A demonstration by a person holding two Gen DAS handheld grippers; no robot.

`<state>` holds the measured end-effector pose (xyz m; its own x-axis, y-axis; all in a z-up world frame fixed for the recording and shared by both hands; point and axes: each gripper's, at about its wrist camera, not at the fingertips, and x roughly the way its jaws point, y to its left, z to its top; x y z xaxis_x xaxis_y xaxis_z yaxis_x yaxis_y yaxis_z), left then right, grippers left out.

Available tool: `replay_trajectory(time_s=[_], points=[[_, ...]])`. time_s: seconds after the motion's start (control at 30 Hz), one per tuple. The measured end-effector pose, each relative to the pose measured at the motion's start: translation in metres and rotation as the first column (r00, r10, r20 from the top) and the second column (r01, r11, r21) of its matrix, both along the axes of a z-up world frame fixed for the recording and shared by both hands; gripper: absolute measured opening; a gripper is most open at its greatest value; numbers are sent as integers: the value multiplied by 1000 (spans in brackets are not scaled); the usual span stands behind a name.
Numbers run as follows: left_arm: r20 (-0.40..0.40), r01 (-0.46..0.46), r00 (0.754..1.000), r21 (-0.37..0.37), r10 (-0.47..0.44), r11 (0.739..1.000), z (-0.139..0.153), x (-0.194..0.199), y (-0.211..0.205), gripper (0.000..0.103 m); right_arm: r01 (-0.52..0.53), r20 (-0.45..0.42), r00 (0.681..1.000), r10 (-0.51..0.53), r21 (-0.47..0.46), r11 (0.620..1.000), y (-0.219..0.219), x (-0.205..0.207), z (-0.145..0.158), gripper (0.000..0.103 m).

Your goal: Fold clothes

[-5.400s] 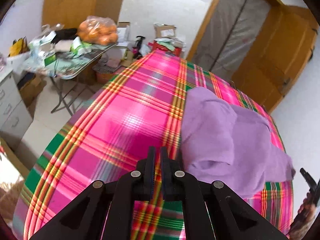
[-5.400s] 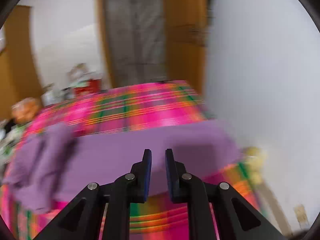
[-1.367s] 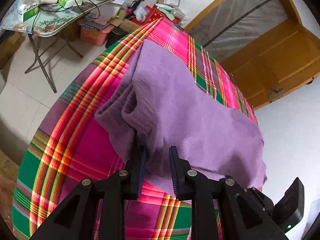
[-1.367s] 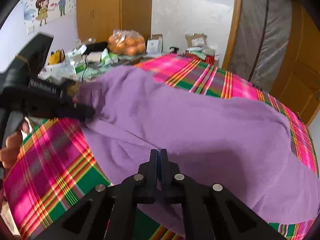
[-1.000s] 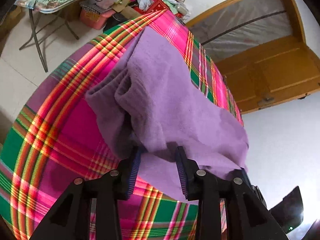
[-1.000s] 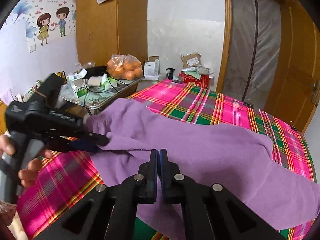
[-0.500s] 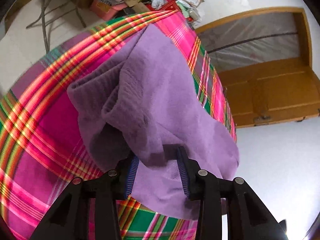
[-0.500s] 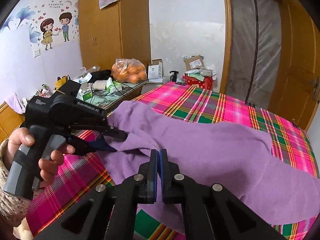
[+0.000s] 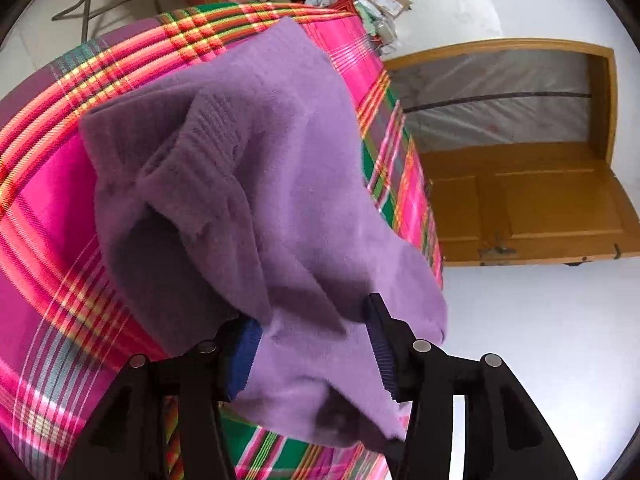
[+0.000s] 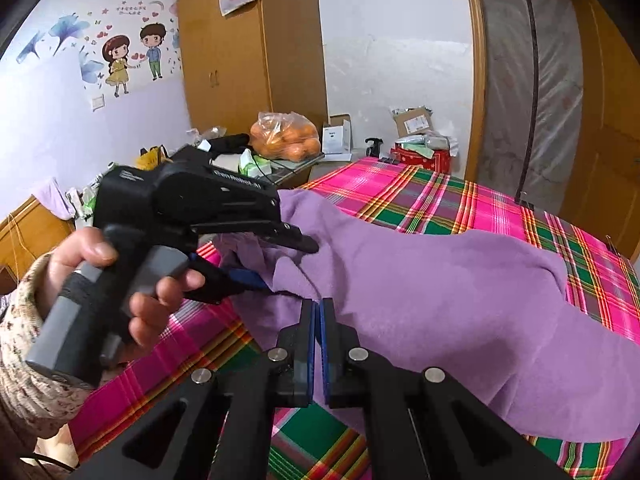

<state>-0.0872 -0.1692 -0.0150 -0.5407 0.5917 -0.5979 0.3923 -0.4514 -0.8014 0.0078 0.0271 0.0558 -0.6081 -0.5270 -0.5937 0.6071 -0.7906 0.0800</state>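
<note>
Purple sweater [image 10: 460, 280] half on the bed [image 10: 440, 200], near edge lifted for folding. Right hand-held gripper [image 10: 317, 312] pinched tight on cloth. Left hand-held gripper [image 9: 312, 344] wide around a bunched fold.

- Bed [image 10: 460, 208]: covered by a plaid sheet [image 9: 48, 240] in pink, green and yellow; the sheet spans the whole visible top.
- Sweater [image 10: 460, 292]: purple knit, lies directly on the sheet, spread across the bed's width. Its near edge is raised off the sheet; the far part rests flat.
- Sheet is bare on both sides of the sweater and along the near edge.
</note>
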Motion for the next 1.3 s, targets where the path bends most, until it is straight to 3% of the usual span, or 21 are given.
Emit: replay_trajectory(time_s=[0.2, 0.27, 0.33, 0.37, 0.43, 0.57, 0.63, 0.7, 0.87, 1.1, 1.3], points=[[-6, -5, 1000, 8, 5, 1000, 4, -8, 8, 52, -47, 10, 999, 47, -20, 999, -1, 6, 0, 1], [-23, -10, 1000, -2, 10, 1000, 10, -12, 6, 47, -48, 7, 999, 48, 0, 999, -3, 9, -4, 1], [-37, -15, 999, -23, 15, 1000, 17, -15, 4, 30, -34, 11, 999, 34, 8, 999, 2, 9, -7, 1], [-43, -17, 999, -42, 15, 999, 20, -17, 4, 28, -22, 15, 1000, 22, 8, 1000, 6, 8, -8, 2], [-57, -19, 998, -56, 16, 998, 25, -21, 1, 9, 0, 22, 1000, 0, 9, 1000, 14, 7, -11, 2], [-93, -30, 995, -50, 25, 998, 35, -23, -4, 8, 45, 36, 998, -45, 11, 999, 31, 5, -17, 13], [-113, -37, 993, -45, 31, 998, 40, -19, -9, 8, 68, 41, 997, -69, 15, 998, 39, 4, -20, 25], [-146, -58, 988, -42, 51, 997, 48, -14, -16, 8, 95, 39, 995, -96, 27, 995, 46, 4, -26, 48], [-201, -111, 974, -41, 101, 993, 64, -2, -36, 8, 135, 22, 990, -137, 73, 988, 48, 0, -33, 49], [-231, -148, 963, -41, 135, 988, 78, 4, -50, 8, 219, -105, 974, -200, 221, 950, 39, -5, -39, 49], [-262, -152, 956, -54, 133, 987, 91, 6, -52, 7, 309, -62, 951, -303, 173, 935, 58, -21, -38, 49]])
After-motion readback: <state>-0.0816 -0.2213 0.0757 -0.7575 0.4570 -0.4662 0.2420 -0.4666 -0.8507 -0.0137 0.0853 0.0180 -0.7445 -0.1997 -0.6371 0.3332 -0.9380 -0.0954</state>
